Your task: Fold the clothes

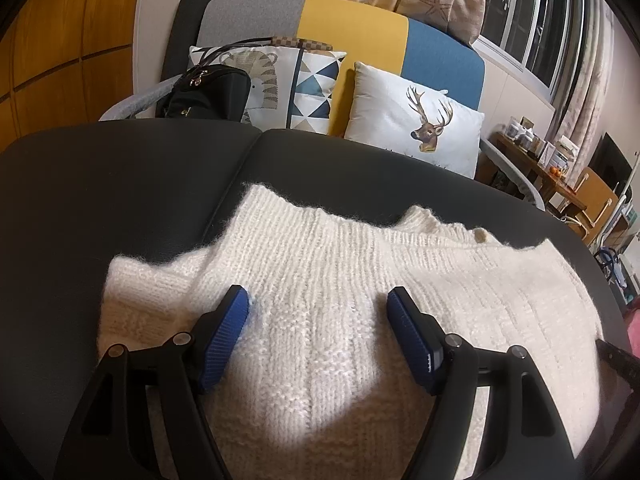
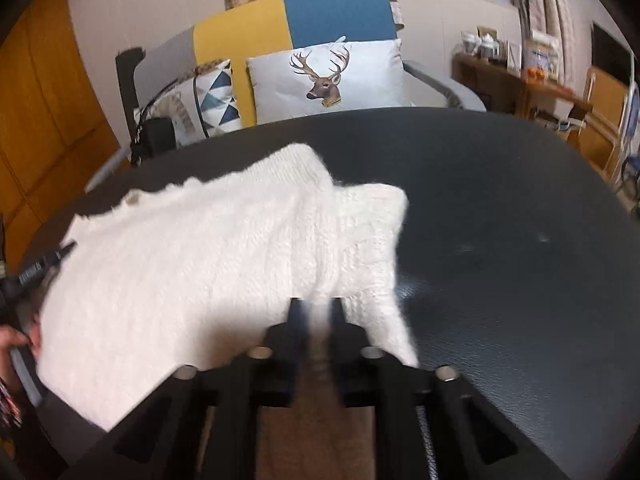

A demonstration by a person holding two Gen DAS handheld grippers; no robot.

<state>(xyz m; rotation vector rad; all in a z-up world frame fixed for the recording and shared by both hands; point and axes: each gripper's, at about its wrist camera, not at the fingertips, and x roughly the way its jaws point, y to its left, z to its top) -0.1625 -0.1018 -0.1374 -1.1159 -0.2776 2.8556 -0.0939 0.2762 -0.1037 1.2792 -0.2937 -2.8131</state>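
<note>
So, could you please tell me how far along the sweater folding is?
Early stage. Done: one sleeve already lies folded over the white sweater on the black table. In hand: the right hand-held gripper is shut on the near edge; the left hand-held gripper hovers open. Left: the remaining folds.

Sweater (image 1: 320, 280) lies on table (image 1: 120, 200) — sofa (image 1: 360, 32) behind.

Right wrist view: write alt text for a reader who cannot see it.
A white knit sweater lies spread on a dark table, and the right claw is nearly shut on its near edge, the picture blurred. Behind the table, a deer-print cushion leans on a yellow and blue sofa.
</note>
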